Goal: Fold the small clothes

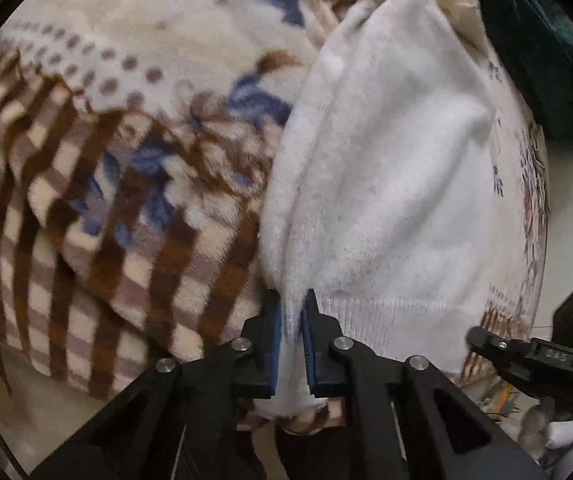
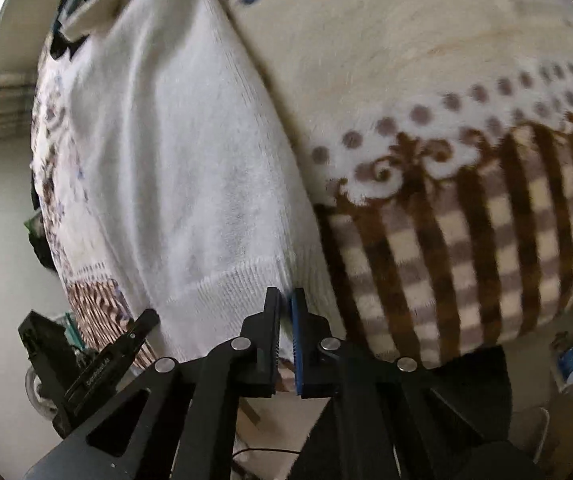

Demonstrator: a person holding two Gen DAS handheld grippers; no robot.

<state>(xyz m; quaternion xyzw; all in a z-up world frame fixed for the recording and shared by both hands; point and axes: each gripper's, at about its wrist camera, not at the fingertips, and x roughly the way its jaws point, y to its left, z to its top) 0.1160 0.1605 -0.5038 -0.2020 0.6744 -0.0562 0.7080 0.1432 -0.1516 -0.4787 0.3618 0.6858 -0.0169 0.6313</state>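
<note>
I see a small white knitted sweater (image 1: pixel 386 168) lying lengthwise on a plush blanket (image 1: pixel 86 200) patterned in brown checks, dots and blue flowers. My left claw (image 1: pixel 292 340) is clenched on a bunched corner of its ribbed hem; my right claw (image 2: pixel 285 340) pinches the hem's other corner, its blue pads nearly closed with fabric between them. I judge that I am at the start of a fold, both bottom corners gripped. Next, I should lift both corners evenly and carry the hem toward the collar (image 2: pixel 94 12) at the far end.
</note>
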